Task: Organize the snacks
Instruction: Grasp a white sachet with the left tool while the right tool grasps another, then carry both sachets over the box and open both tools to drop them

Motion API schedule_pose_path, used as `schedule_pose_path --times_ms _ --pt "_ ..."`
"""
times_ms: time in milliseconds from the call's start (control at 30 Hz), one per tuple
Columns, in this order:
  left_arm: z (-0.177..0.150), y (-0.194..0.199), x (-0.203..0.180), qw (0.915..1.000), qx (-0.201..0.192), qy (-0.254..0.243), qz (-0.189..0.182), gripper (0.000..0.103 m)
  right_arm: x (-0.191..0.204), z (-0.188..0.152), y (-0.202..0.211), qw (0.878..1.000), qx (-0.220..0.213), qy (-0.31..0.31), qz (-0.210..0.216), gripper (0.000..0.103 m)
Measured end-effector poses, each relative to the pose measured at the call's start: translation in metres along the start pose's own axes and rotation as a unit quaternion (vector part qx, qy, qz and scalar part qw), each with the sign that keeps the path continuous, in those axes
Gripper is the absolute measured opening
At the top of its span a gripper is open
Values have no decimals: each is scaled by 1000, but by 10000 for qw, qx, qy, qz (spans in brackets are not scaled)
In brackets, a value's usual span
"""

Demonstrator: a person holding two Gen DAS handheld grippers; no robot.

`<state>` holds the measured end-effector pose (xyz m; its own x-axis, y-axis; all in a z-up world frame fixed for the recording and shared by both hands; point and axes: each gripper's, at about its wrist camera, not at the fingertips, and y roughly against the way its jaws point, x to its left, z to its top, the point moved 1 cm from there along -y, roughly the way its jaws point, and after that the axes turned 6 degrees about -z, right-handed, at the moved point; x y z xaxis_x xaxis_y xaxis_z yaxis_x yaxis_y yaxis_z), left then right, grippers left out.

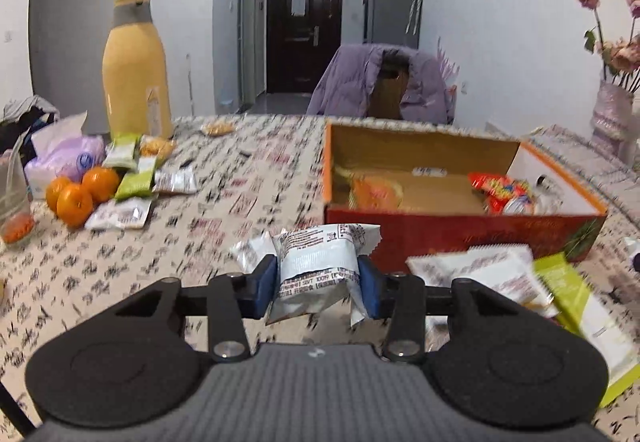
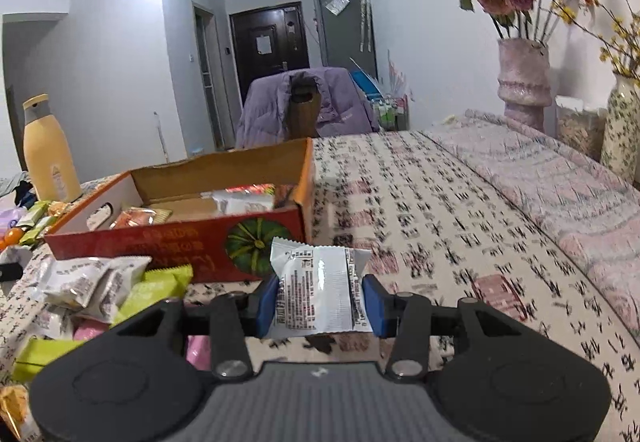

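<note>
My left gripper is shut on a white snack packet, held above the table in front of the open red cardboard box. My right gripper is shut on another white snack packet, held just right of the box's near corner. The box holds several snacks, among them an orange packet and a red packet. Loose white and green packets lie in front of the box.
At the far left stand a yellow bottle, oranges, more snack packets and a tissue pack. A chair with a purple jacket is behind the table. Vases with flowers stand at the right.
</note>
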<state>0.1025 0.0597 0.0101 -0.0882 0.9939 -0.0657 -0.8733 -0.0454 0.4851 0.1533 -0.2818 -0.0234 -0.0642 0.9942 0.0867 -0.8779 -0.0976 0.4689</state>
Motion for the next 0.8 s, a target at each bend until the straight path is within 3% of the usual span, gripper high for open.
schedule_pose_path --times_ms 433,800 --pt "47 -12 -33 9971 -577 -342 -365 44 47 51 -14 9965 -532 316 557 44" --pt "76 -54 -52 9961 -692 -263 -473 44 90 79 -49 9926 -578 568 903 44"
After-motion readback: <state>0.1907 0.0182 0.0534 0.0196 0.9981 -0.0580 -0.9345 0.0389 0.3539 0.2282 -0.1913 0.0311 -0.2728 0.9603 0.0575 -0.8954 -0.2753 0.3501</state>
